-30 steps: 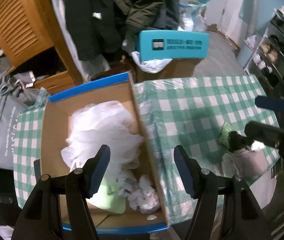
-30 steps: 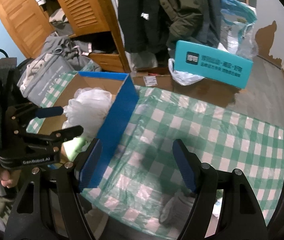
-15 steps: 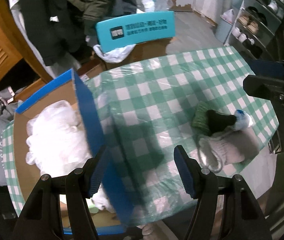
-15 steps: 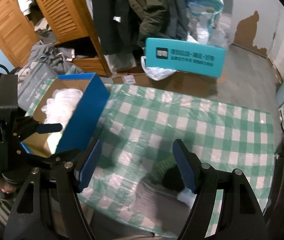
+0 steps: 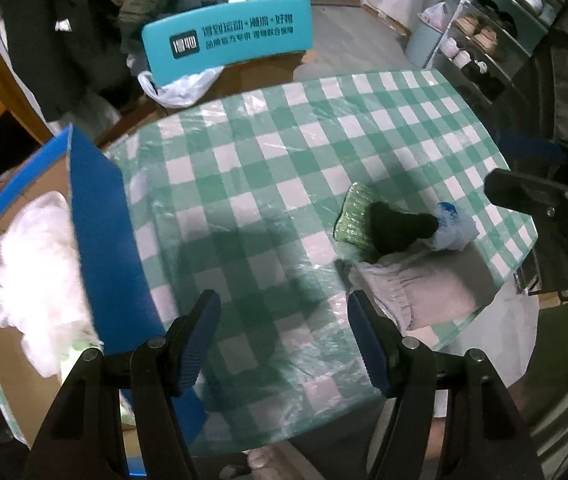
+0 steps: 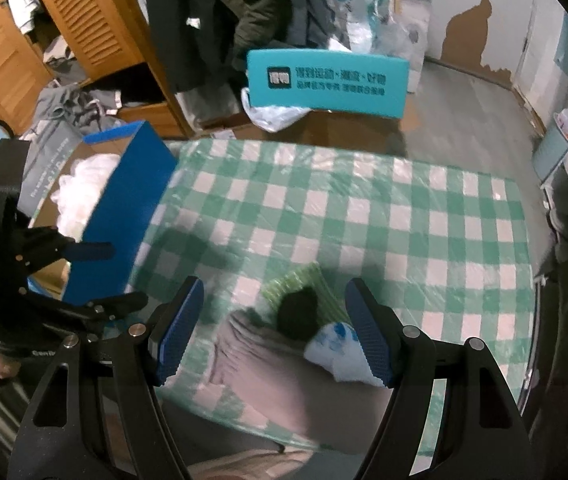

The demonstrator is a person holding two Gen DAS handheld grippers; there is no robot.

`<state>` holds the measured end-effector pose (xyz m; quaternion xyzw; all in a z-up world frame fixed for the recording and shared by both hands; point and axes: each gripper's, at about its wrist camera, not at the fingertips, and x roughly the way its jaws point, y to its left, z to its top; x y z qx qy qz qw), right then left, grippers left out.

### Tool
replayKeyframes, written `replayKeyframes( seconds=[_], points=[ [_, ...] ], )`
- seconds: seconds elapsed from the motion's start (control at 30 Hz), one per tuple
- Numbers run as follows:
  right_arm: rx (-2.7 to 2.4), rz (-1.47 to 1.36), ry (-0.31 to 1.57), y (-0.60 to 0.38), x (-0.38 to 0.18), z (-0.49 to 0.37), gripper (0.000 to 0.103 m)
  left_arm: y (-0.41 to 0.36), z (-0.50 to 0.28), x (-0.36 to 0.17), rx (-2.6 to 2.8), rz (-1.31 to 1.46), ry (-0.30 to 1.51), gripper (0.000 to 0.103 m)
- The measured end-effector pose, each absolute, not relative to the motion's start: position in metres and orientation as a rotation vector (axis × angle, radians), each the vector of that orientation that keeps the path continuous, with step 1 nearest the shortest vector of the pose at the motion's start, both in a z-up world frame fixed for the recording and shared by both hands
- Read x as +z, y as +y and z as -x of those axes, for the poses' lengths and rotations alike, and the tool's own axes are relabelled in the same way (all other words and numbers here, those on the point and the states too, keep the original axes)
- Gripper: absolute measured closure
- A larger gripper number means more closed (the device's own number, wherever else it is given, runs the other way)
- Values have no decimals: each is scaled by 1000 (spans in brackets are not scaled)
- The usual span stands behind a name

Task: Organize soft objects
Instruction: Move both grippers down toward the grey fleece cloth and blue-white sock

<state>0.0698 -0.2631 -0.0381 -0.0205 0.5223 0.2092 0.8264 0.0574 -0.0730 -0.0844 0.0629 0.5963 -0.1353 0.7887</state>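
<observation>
A small pile of soft things lies near the front right edge of the checked tablecloth: a grey cloth (image 5: pixel 423 284) (image 6: pixel 280 372), a green striped piece (image 5: pixel 353 212) (image 6: pixel 303 284), a black one (image 5: pixel 395 226) (image 6: pixel 297 312) and a white-and-blue one (image 5: pixel 453 228) (image 6: pixel 341 348). My left gripper (image 5: pixel 284 340) hangs open over bare tablecloth, left of the pile. My right gripper (image 6: pixel 272 328) is open above the pile, nothing touching its pads. The blue cardboard box (image 5: pixel 100 216) (image 6: pixel 124 208) at the left holds white fluffy stuff (image 5: pixel 36 264).
A teal sign (image 5: pixel 228 38) (image 6: pixel 327 80) and a white plastic bag (image 5: pixel 180 86) stand beyond the table's far edge. Dark coats and a wooden wardrobe (image 6: pixel 72 28) are at the back. A shoe rack (image 5: pixel 487 36) stands at the right. The green checked table (image 6: pixel 403 216) drops off at front.
Both grippers have swung right, away from the box and over the tablecloth. The pile of soft things has come into view under the right gripper. Neither jaw opening has changed.
</observation>
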Motion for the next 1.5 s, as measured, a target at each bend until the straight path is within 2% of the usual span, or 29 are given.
replayKeyframes(
  seconds=[0.37,0.83,1.2,1.5],
  points=[
    [454,86,1212,-288,-79,-50,29,-97,-49,-114,-326,-181,1359,36],
    [468,251,1359,-287,-144,-36,29,-106,-48,-121,-349,-191,1396,35],
    [410,134,1440,-276,-180,-47,29,-92,-53,-122,-330,-152,1408,35],
    [319,-33,1443,-259,-187,-70,27,-72,-60,-126,-306,-118,1418,35]
  ],
)
